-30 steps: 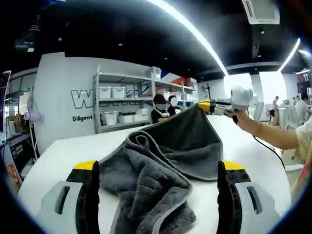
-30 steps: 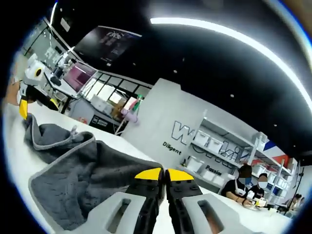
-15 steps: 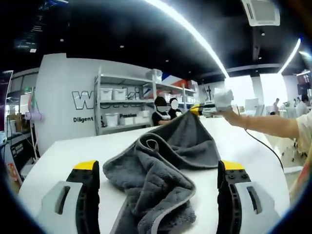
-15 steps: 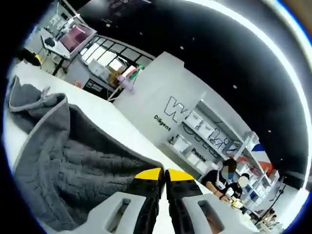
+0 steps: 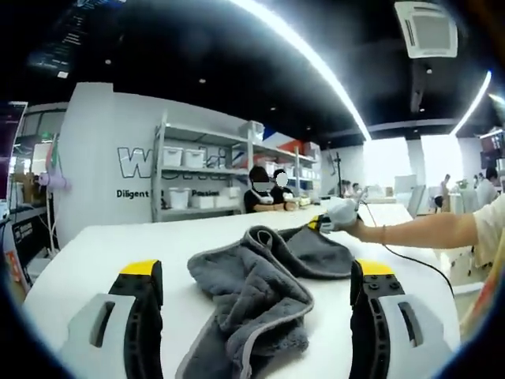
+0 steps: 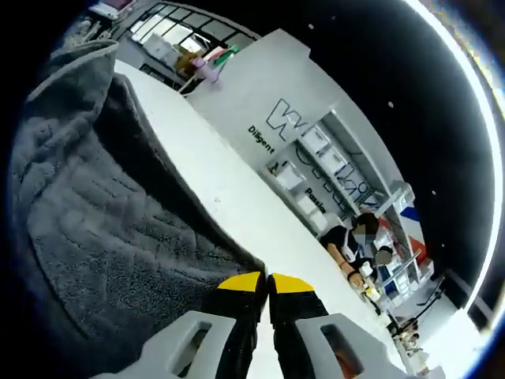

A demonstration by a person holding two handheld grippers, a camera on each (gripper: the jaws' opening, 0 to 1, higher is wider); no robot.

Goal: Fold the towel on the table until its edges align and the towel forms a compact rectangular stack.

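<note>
A grey towel (image 5: 260,296) with a lighter hem lies rumpled on the white table (image 5: 95,253), between the wide-apart jaws of my left gripper (image 5: 256,272), which is open and holds nothing. At the towel's far end, my right gripper (image 5: 319,224) pinches a corner low over the table, a person's hand (image 5: 347,225) behind it. In the right gripper view the right gripper (image 6: 263,279) has its yellow tips pressed together on the towel (image 6: 95,229) edge, and the cloth spreads out to the left over the table (image 6: 237,213).
A white wall with lettering (image 5: 142,162) and shelves of white bins (image 5: 193,170) stand behind the table. Two people (image 5: 264,185) sit beyond its far edge. A cable (image 5: 410,257) trails across the table on the right.
My right gripper has carried the towel corner away from me and down close to the table. The raised flap has flattened. The left gripper has stayed put.
</note>
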